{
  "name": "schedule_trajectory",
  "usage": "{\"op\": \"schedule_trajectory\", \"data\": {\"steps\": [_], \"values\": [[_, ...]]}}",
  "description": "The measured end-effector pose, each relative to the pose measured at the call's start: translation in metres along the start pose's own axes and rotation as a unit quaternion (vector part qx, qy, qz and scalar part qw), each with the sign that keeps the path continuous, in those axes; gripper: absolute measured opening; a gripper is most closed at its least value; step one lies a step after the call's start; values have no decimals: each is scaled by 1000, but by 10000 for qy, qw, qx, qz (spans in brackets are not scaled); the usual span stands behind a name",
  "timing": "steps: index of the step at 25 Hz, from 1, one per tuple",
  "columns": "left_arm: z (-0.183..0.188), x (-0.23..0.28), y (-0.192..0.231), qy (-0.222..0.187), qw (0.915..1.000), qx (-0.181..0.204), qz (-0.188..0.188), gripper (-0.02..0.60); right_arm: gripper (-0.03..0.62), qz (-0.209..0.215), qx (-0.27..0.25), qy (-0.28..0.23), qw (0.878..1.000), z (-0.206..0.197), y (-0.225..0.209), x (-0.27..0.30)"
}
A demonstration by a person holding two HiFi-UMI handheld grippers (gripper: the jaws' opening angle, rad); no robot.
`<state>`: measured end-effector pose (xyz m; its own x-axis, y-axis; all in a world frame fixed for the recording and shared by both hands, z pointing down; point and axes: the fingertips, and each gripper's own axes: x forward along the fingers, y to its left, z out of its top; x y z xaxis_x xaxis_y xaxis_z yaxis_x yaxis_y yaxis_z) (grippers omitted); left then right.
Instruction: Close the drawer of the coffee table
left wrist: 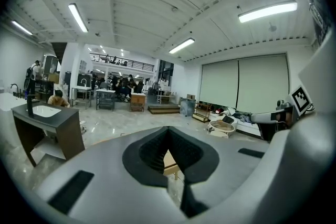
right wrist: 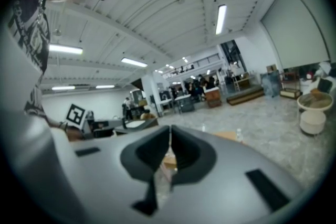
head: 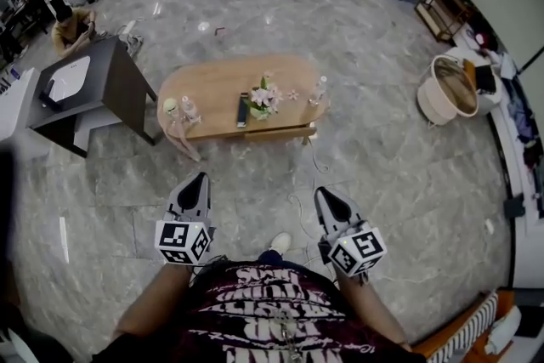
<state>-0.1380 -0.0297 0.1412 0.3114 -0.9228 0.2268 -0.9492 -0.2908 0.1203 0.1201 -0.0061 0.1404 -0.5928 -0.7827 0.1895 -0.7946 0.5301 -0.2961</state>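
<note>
Left gripper (head: 201, 179), right gripper (head: 323, 195) — both shut, empty, lower frame. Drawer (head: 276, 133) juts from worktop's (head: 217, 85) near edge, frame centre, well apart — approach square, push front w/ closed tips.

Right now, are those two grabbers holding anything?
No, nothing is held. The left gripper and the right gripper are both shut and empty, well short of the coffee table.
</note>
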Motion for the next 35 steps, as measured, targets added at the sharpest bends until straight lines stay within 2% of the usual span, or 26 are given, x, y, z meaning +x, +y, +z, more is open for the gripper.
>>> {"op": "schedule_trajectory", "data": {"steps": [7, 15, 19, 26, 31, 35], "values": [[13, 29, -34, -77, 9997, 203, 94, 20, 35, 174, 123, -12, 9998, 9, -48, 12], [22, 45, -30, -111, 9988, 374, 282, 20, 35, 409, 197, 151, 9989, 9, -64, 43], [23, 64, -24, -194, 9993, 195, 242, 20, 35, 464, 220, 316, 9982, 5, -76, 65], [40, 133, -16, -310, 9994, -74, -118, 20, 35, 287, 123, 482, 9984, 23, -108, 107], [87, 182, -26, -1008, 9913, -36, -851, 20, 35, 123, -58, 525, 9985, 43, -129, 139], [100, 222, -25, -1086, 9866, 5, -1216, 20, 35, -20, -63, 580, 9983, 52, -146, 170]]}}
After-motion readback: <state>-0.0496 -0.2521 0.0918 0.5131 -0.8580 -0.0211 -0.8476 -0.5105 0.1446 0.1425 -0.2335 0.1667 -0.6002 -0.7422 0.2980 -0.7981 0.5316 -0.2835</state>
